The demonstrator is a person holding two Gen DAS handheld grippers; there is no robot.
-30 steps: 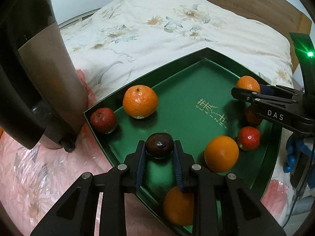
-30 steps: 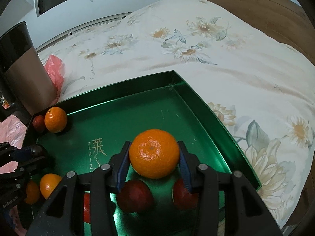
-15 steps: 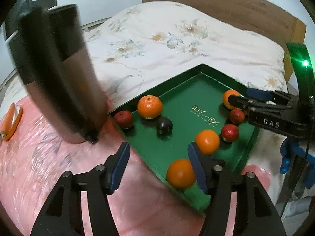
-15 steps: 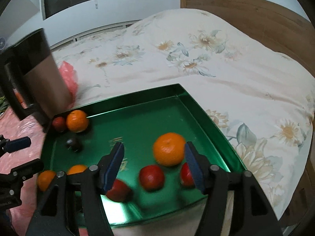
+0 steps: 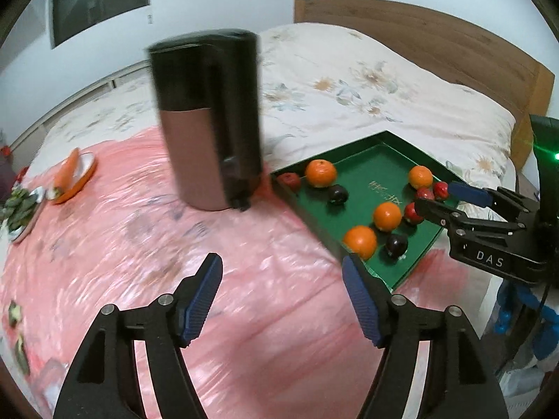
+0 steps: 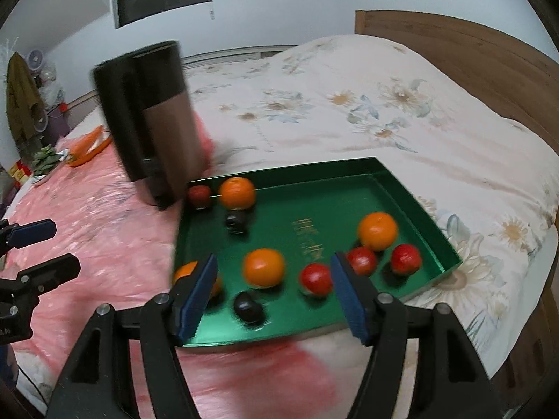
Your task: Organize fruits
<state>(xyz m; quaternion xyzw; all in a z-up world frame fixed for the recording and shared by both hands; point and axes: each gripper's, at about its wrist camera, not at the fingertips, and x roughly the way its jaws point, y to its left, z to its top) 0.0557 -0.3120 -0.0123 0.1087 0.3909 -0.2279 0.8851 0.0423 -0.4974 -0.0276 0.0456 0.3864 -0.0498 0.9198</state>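
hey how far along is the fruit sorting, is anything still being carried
Done: ten fruits lie in the green tray, four oranges, four red, two dark. An orange has two red fruits close by. In hand: nothing. The left claw is opening with nothing between its pads; the right claw is open and empty. Left: kinds are still mixed; a dark fruit sits by the far orange.

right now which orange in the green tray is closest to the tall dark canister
The orange in the green tray's far-left corner, beside a red fruit. The other three sit toward the near and right sides.
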